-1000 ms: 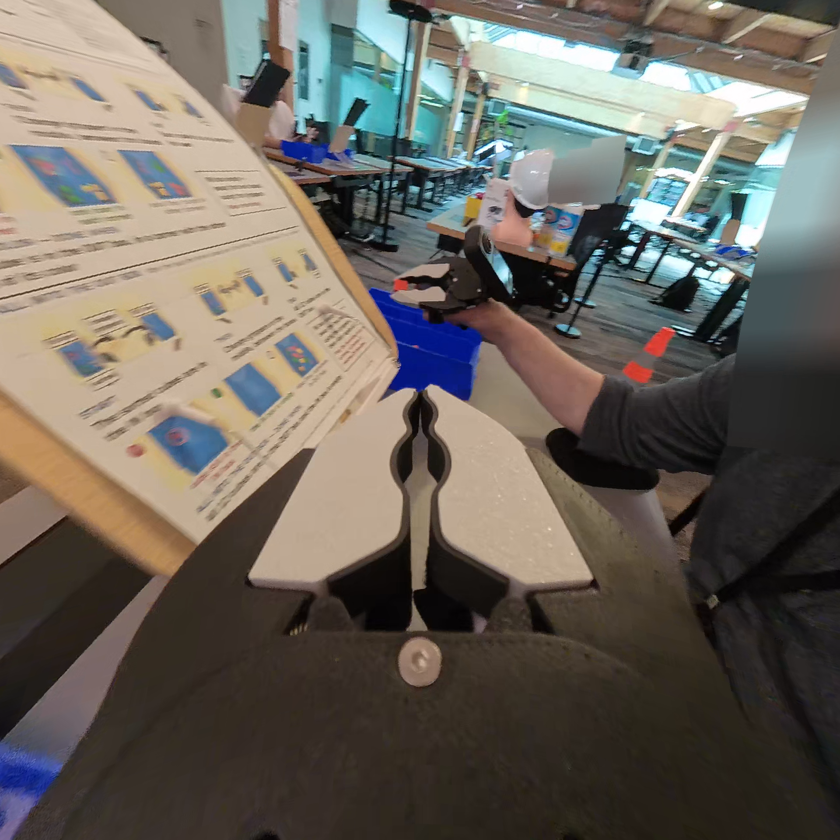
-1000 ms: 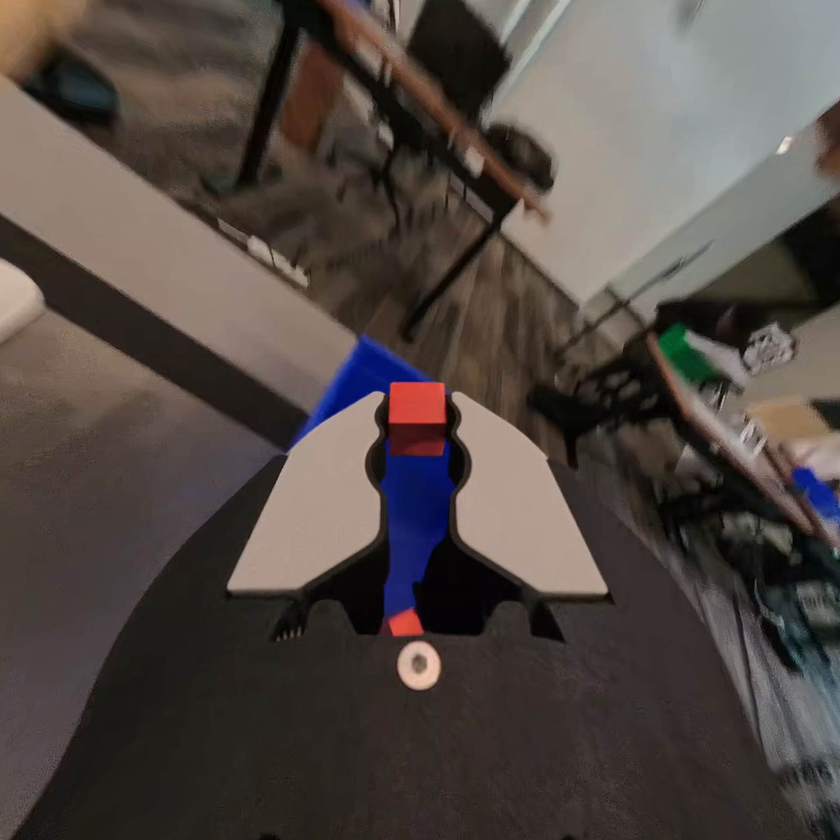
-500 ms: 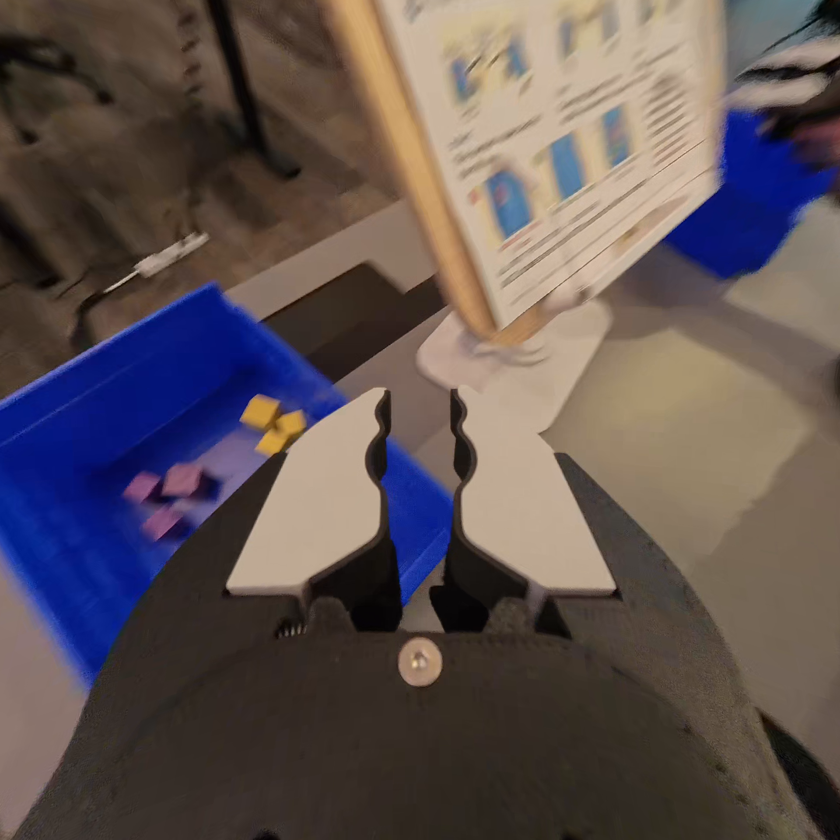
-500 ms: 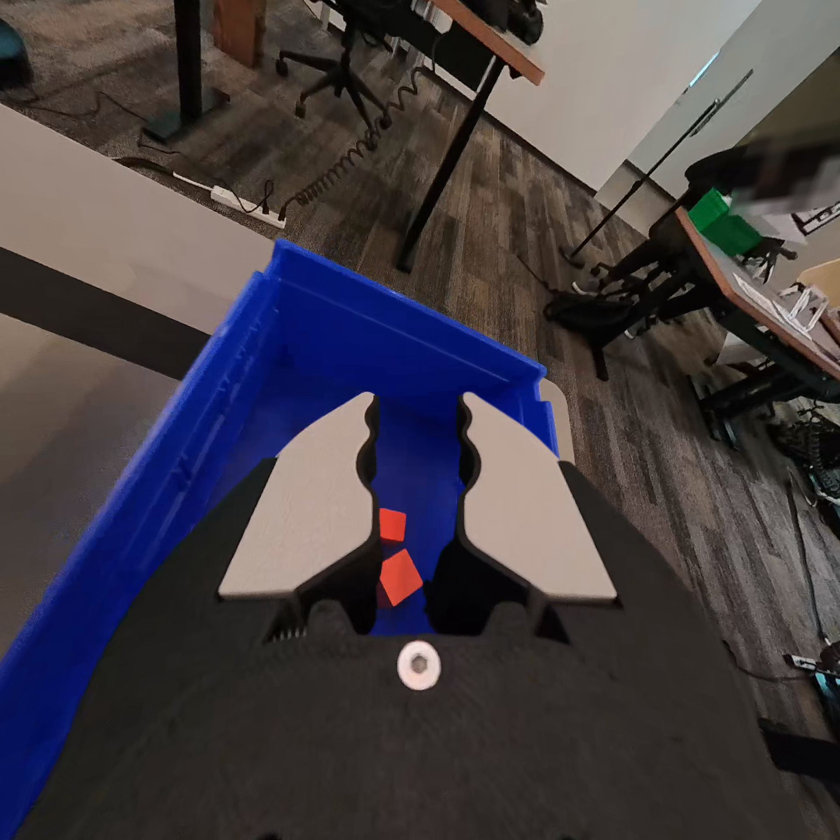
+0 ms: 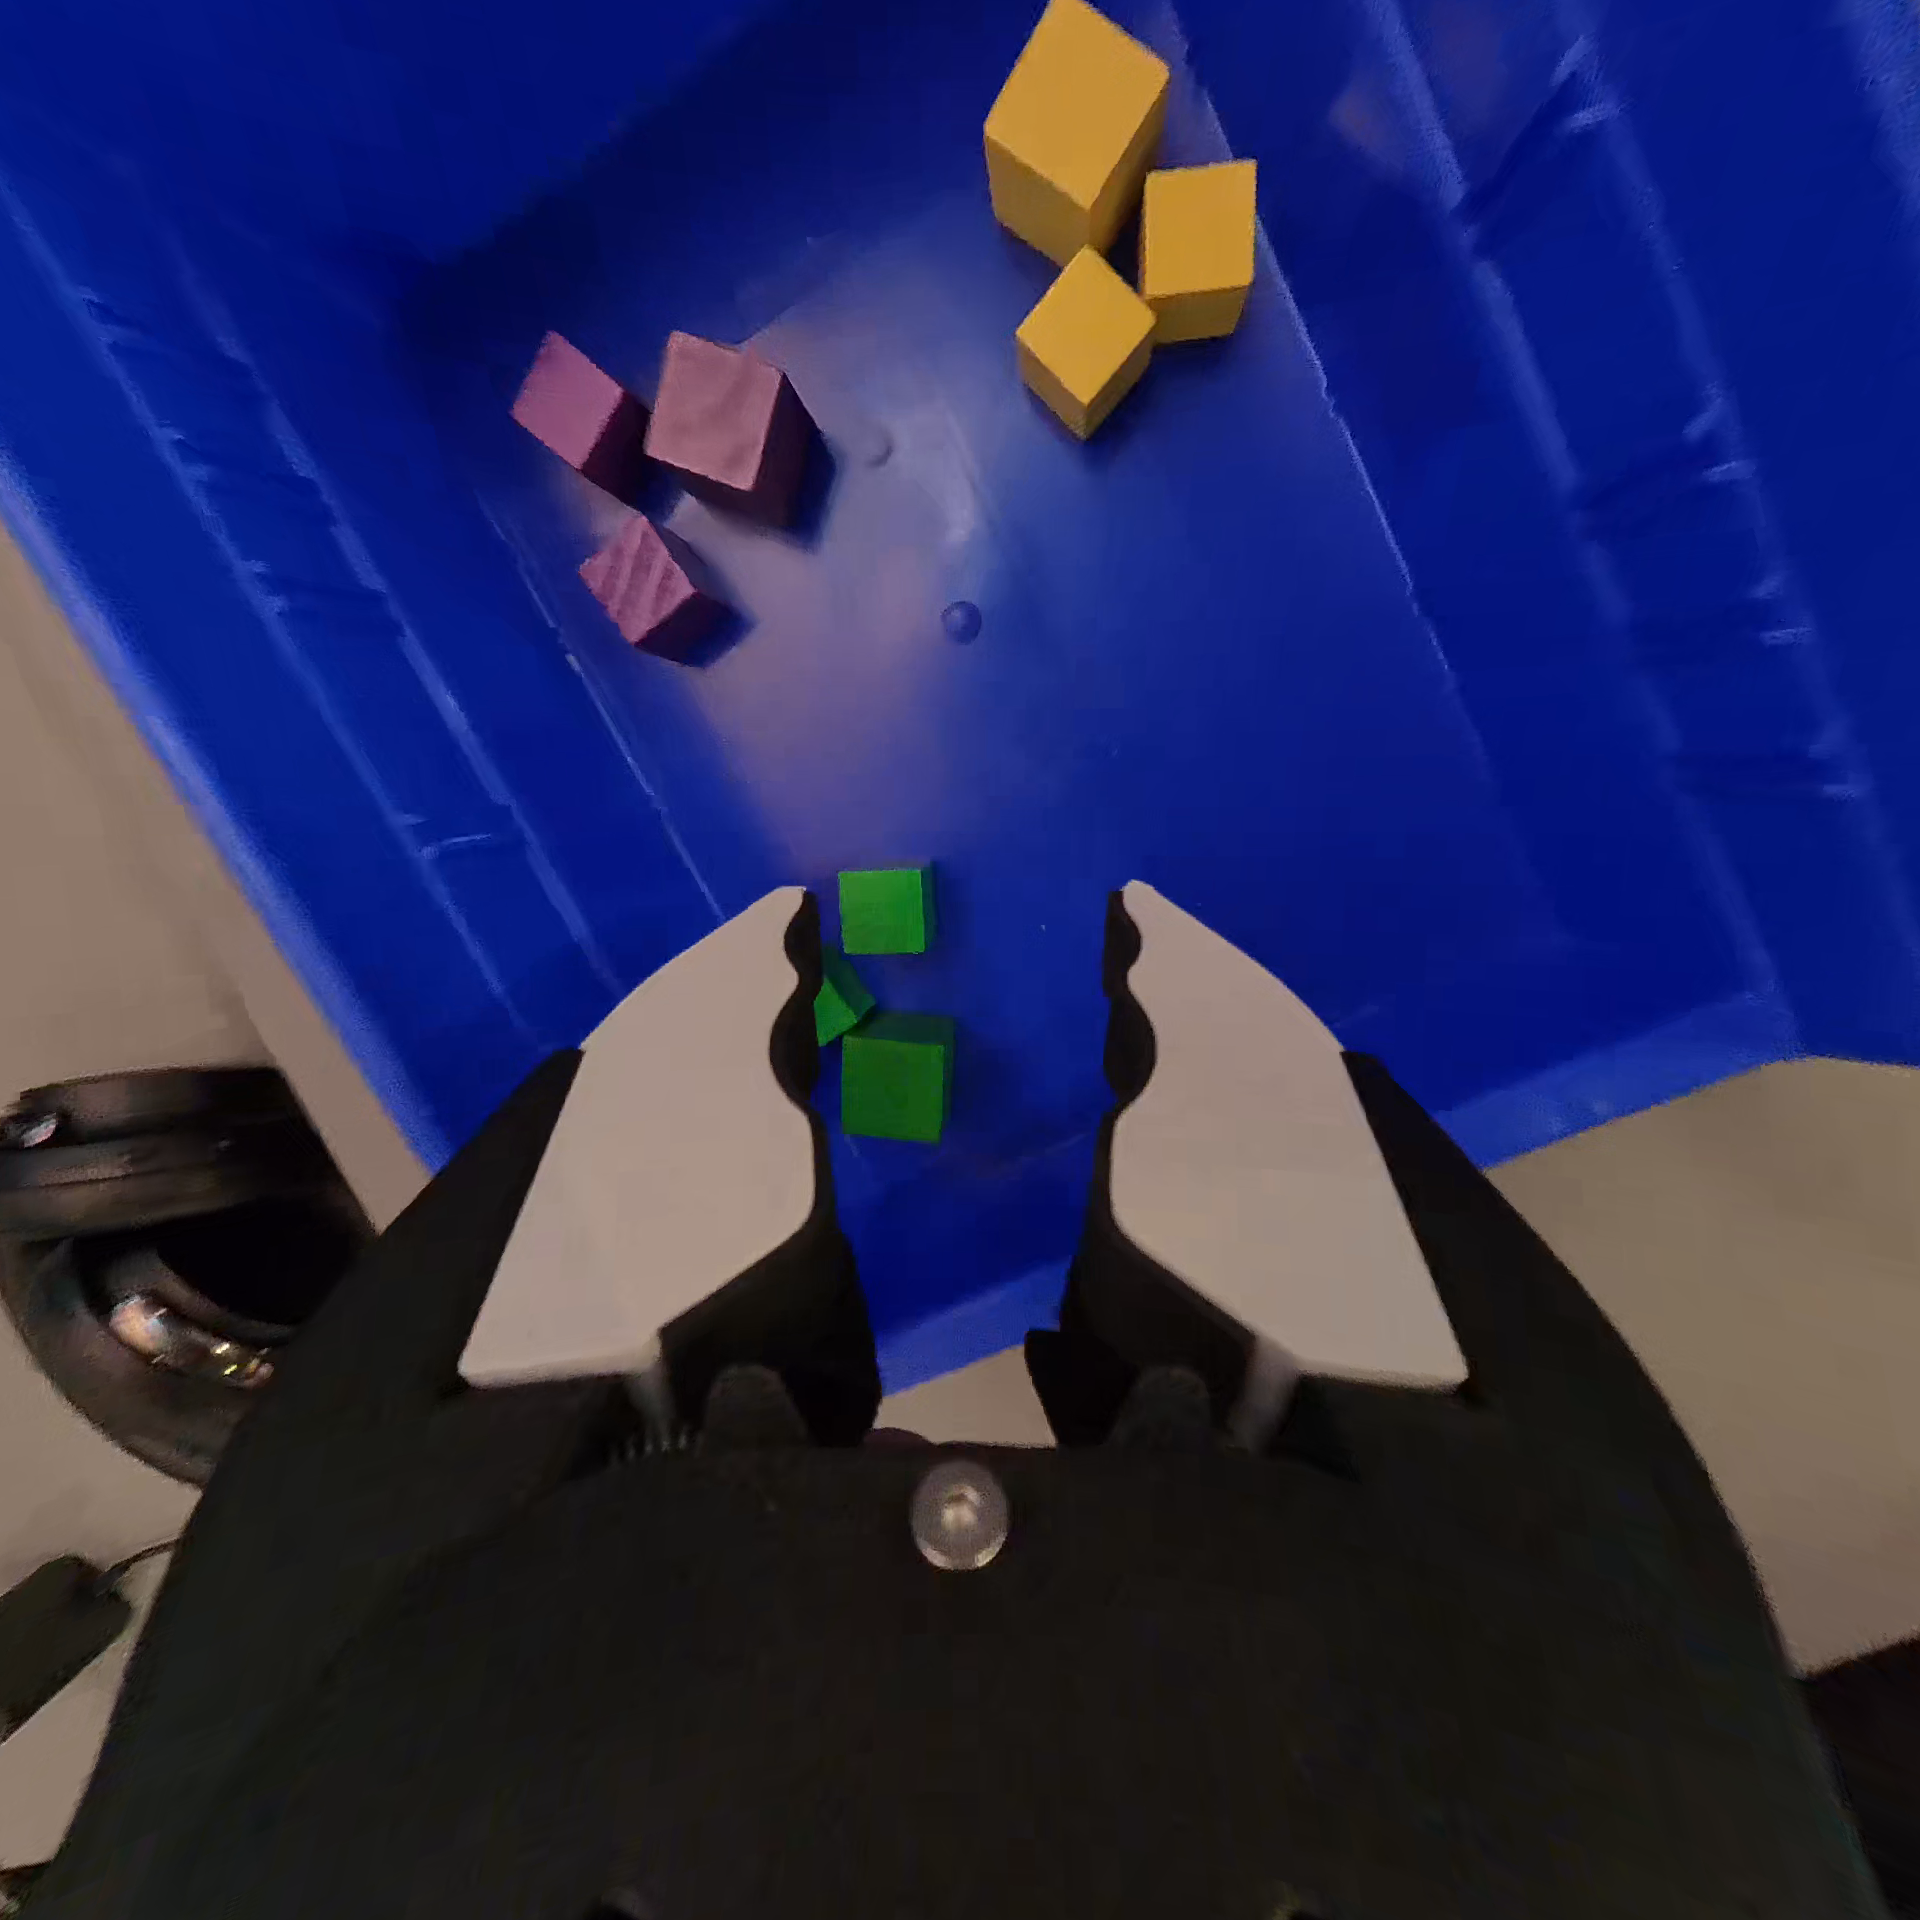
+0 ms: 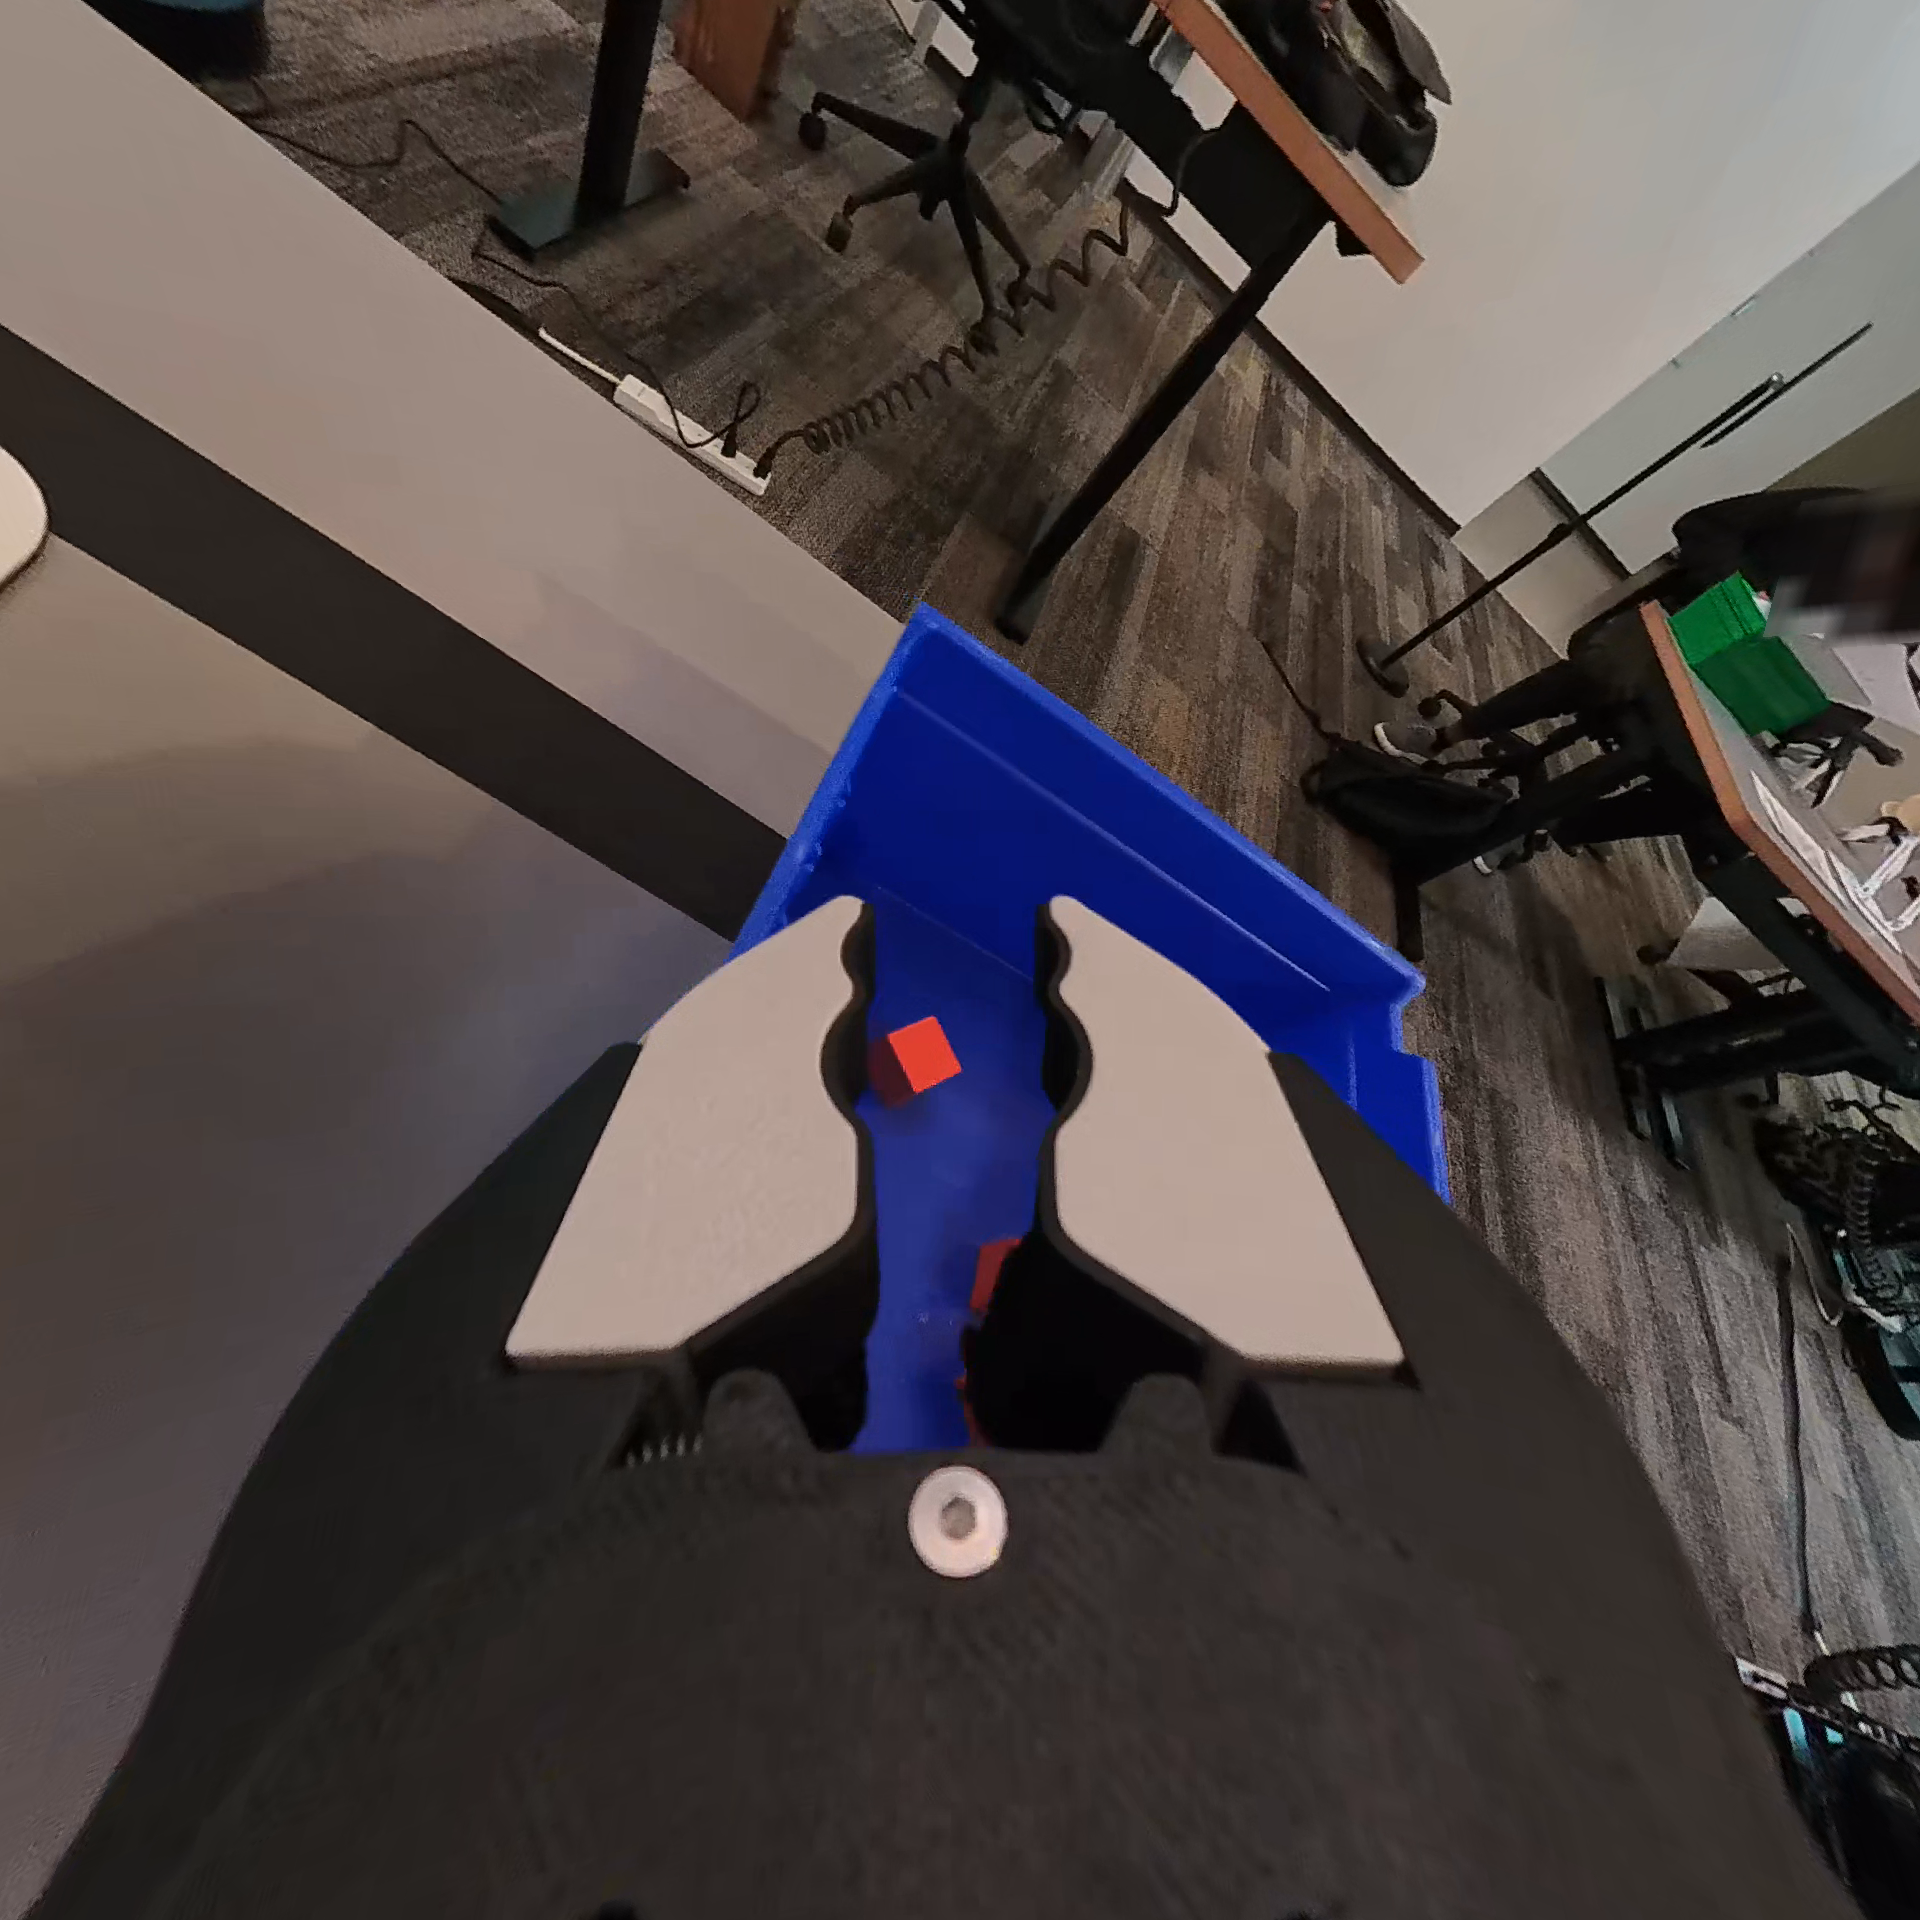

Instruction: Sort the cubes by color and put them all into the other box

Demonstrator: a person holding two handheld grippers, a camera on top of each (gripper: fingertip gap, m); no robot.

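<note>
Left gripper hangs over the deep blue plastic bin, jaws spread wide and holding nothing. Below it lie three small green wooden cubes, just beside each other; three purple cubes and three yellow cubes cluster farther in. Over at the other blue bin, the right gripper stands parted and bare above a small red cube. These blocks look light, rigid and smooth-faced, so I'd pinch one across two flat opposite sides, squarely, since a corner grip would likely let it twist out.
</note>
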